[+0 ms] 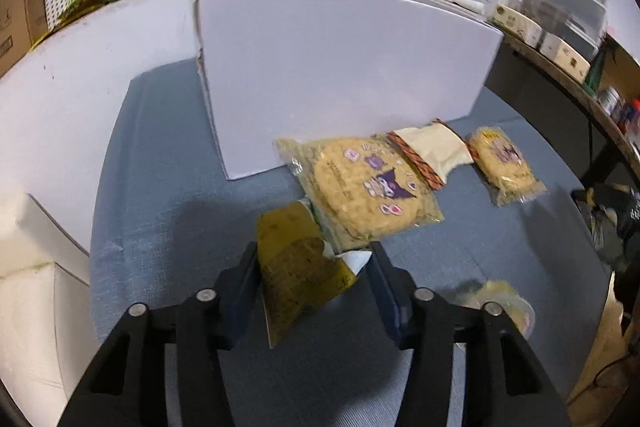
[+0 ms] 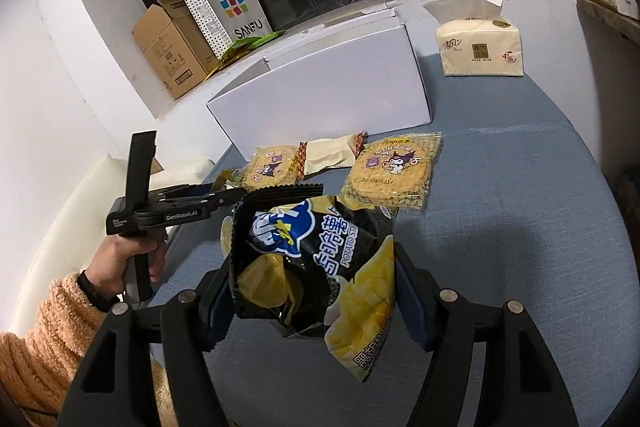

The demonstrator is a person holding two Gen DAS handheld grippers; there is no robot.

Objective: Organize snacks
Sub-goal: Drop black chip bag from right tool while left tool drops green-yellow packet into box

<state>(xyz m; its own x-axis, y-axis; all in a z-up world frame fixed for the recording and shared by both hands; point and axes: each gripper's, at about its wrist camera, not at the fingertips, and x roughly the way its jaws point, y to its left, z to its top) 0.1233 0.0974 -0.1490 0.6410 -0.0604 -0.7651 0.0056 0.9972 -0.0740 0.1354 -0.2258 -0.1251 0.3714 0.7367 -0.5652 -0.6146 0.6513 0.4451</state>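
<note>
Here the right gripper (image 2: 316,291) has its jaws clenched on a black and yellow potato-stick bag (image 2: 316,263), lifted above the blue worktop (image 2: 520,227). The left gripper (image 1: 316,287) straddles a yellow packet (image 1: 298,267); its left pad touches the packet's edge, but whether the jaws truly grip it I cannot tell. Beyond, two round cracker packs (image 1: 366,187) (image 1: 504,163) flank a cream packet (image 1: 432,151) in a row just before a white box (image 1: 340,67). A tissue pack (image 2: 480,47) stands farther back.
</note>
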